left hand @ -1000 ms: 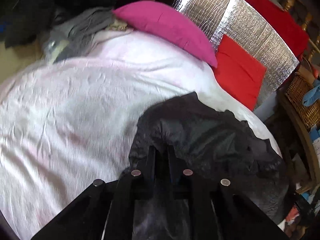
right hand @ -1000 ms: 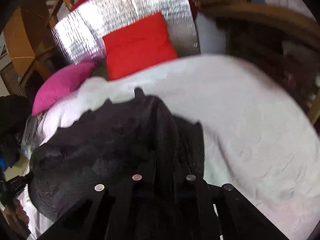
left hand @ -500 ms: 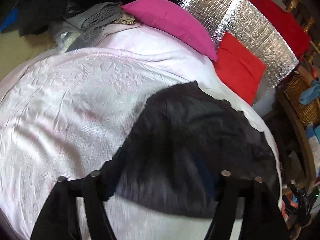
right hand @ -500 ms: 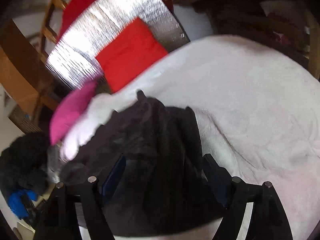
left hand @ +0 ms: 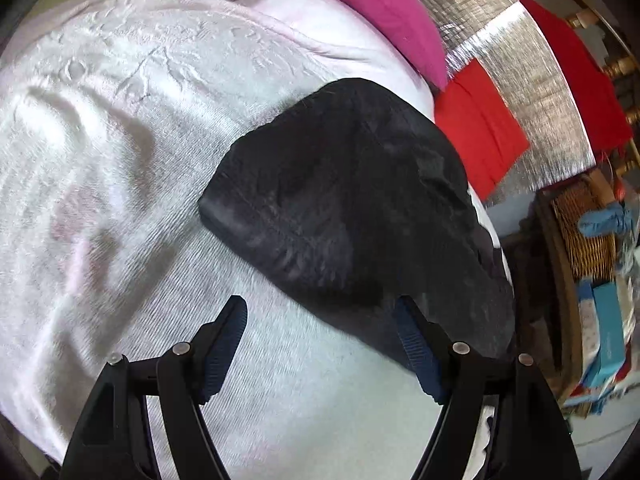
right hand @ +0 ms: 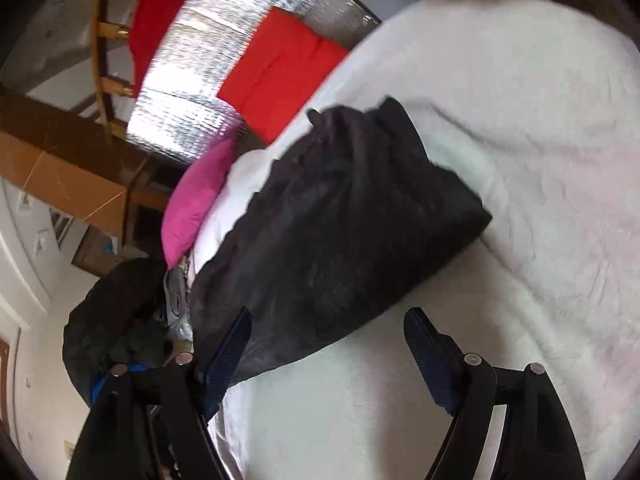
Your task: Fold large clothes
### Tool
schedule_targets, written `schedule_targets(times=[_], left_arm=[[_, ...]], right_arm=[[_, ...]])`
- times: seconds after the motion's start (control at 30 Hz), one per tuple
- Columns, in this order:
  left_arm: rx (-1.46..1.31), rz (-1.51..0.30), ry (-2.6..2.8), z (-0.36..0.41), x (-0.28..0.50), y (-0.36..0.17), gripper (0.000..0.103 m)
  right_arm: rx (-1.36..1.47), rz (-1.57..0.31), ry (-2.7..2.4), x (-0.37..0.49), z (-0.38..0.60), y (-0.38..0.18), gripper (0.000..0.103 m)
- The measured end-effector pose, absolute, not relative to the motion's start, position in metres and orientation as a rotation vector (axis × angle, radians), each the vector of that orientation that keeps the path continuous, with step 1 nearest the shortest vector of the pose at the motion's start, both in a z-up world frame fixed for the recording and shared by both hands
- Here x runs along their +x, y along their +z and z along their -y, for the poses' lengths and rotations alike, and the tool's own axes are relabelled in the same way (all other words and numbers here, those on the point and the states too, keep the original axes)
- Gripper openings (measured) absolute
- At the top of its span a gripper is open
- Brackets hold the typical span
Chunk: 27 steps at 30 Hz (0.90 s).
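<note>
A black garment lies folded into a thick bundle on the pale pink bedspread. It also shows in the right wrist view. My left gripper is open and empty, just short of the garment's near edge, its right finger over the black cloth. My right gripper is open and empty above the garment's near edge; the bedspread shows between its fingers.
A magenta pillow, a red cushion and a silver quilted headboard stand at the head of the bed. A wicker basket stands beside the bed. Dark and grey clothes are piled off the bed's far side.
Both grippers were shut on the black garment one second ago. They have opened, let it drop onto the bed, and pulled back from it.
</note>
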<state>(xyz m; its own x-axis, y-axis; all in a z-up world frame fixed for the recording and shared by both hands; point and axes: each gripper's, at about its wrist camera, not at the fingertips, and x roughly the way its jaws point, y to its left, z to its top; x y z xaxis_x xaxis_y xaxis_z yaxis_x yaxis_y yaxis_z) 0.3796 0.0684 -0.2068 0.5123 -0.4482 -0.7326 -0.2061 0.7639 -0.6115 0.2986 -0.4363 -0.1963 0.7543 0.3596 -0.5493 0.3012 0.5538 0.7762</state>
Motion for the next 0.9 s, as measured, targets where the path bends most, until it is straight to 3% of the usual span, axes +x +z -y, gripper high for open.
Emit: schedule_targets(times=[0.47, 0.57, 0.73, 0.83, 0.9], left_arm=[[-0.975, -1.009, -0.143, -0.076, 0.414, -0.238, 0.077], [-0.963, -1.0, -0.138, -0.077, 0.416, -0.238, 0.064], [-0.883, -0.981, -0.134, -0.067, 0.425, -0.228, 0.045], [-0.848, -0.96, -0.13, -0.061, 0.427, -0.219, 0.037], [-0.825, -0.95, -0.128, -0.061, 0.424, -0.214, 0.033]], right_arm=[[1.107, -0.719, -0.089, 0.356, 0.453, -0.233, 0.082], [1.115, -0.701, -0.097, 0.362, 0.455, -0.236, 0.08], [1.066, -0.688, -0.139, 0.366, 0.452, -0.23, 0.052], [0.984, -0.674, -0.143, 0.363, 0.444, -0.217, 0.041], [0.945, -0.662, -0.147, 0.36, 0.44, -0.208, 0.039]])
